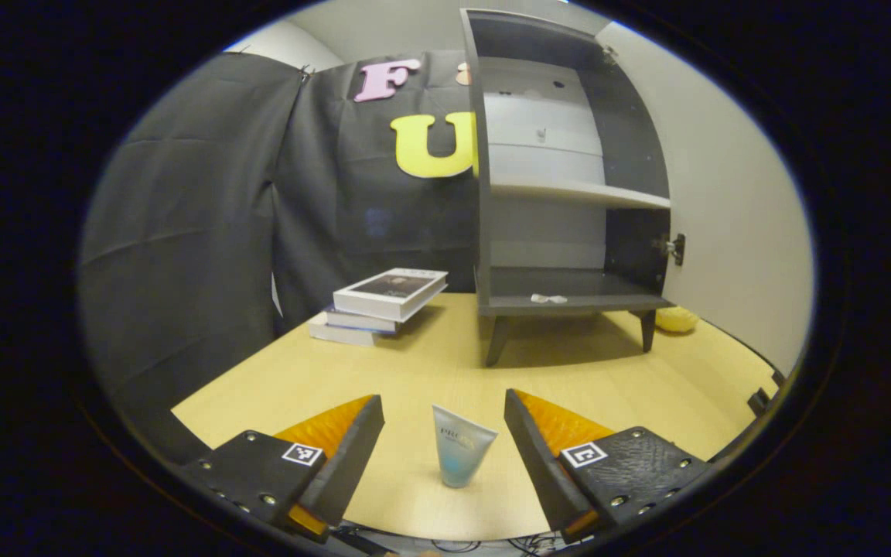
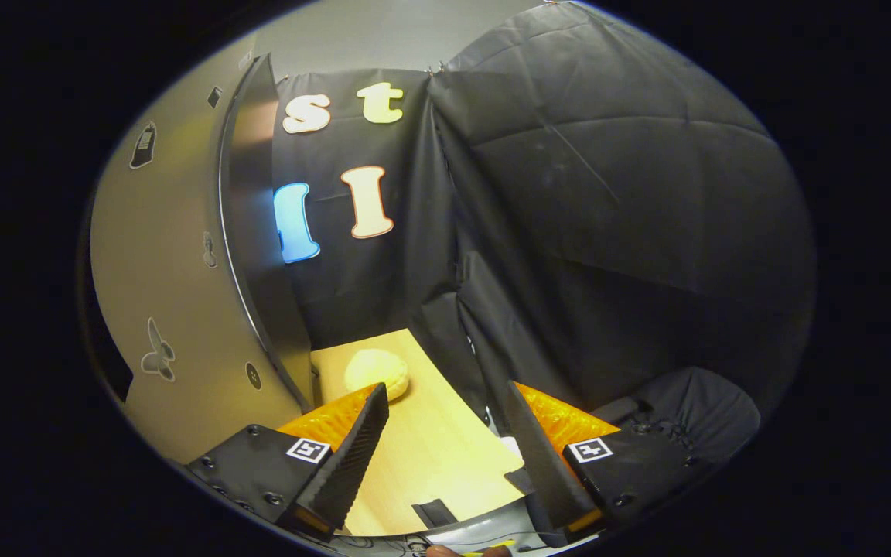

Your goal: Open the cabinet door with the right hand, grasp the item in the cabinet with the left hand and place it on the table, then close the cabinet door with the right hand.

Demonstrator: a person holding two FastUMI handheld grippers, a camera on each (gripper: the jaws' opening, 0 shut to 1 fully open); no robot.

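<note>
A tube (image 1: 462,455) stands cap-down on the near part of the wooden table (image 1: 430,371), between the wide-open fingers of the left gripper (image 1: 444,433) and touching neither. Beyond it in the left gripper view, the cabinet (image 1: 569,178) stands with its door (image 1: 724,193) swung open to the right, a stack of books (image 1: 384,305) to its left. The right gripper view shows the right gripper (image 2: 445,433) spread wide and holding nothing beside the open door's edge (image 2: 256,232), a yellow ball (image 2: 377,373) on the table beyond
</note>
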